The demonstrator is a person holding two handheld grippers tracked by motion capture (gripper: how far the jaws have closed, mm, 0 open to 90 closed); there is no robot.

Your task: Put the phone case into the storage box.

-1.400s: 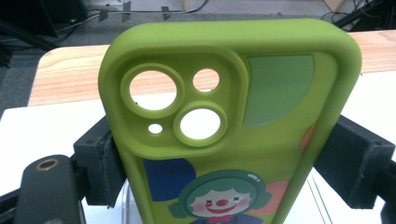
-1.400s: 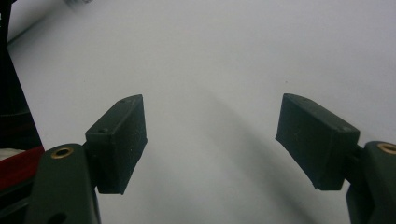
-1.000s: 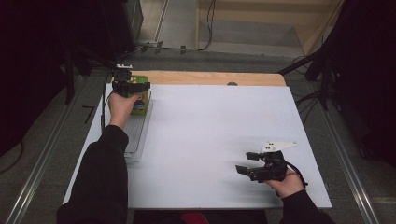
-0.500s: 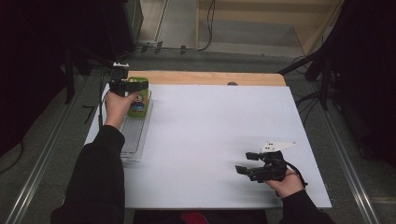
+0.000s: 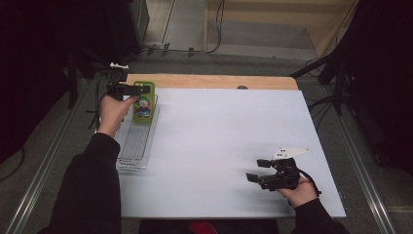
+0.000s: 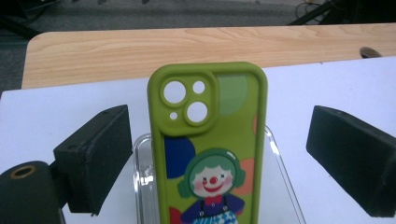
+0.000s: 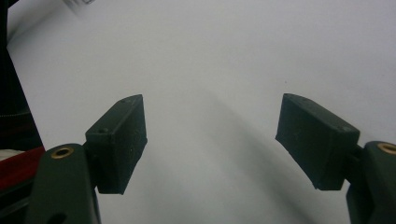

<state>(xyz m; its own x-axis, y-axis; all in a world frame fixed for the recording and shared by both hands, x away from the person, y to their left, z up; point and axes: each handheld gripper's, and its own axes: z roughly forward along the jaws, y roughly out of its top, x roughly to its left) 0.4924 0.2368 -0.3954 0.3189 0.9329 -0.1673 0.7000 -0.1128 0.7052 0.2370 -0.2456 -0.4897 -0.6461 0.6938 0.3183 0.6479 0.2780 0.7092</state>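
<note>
A green phone case (image 5: 143, 102) with a clown picture and camera cutouts lies at the far end of a clear ribbed tray (image 5: 135, 146) on the table's left side. My left gripper (image 5: 136, 89) hovers at the case's top left, held by a hand in a dark sleeve. In the left gripper view the case (image 6: 210, 140) stands between the two black jaws of my left gripper (image 6: 217, 144), with a clear gap on each side; it is open. My right gripper (image 5: 257, 170) rests low at the near right, open, with bare white table between the jaws of the right gripper (image 7: 210, 140).
A white sheet (image 5: 229, 136) covers the table, with a wooden strip (image 5: 219, 82) along the far edge. Cables and dark stands sit on the floor beyond the table and at both sides.
My left hand has drawn a little leftward and upward off the green case, which now shows more fully. The right hand has stayed put.
</note>
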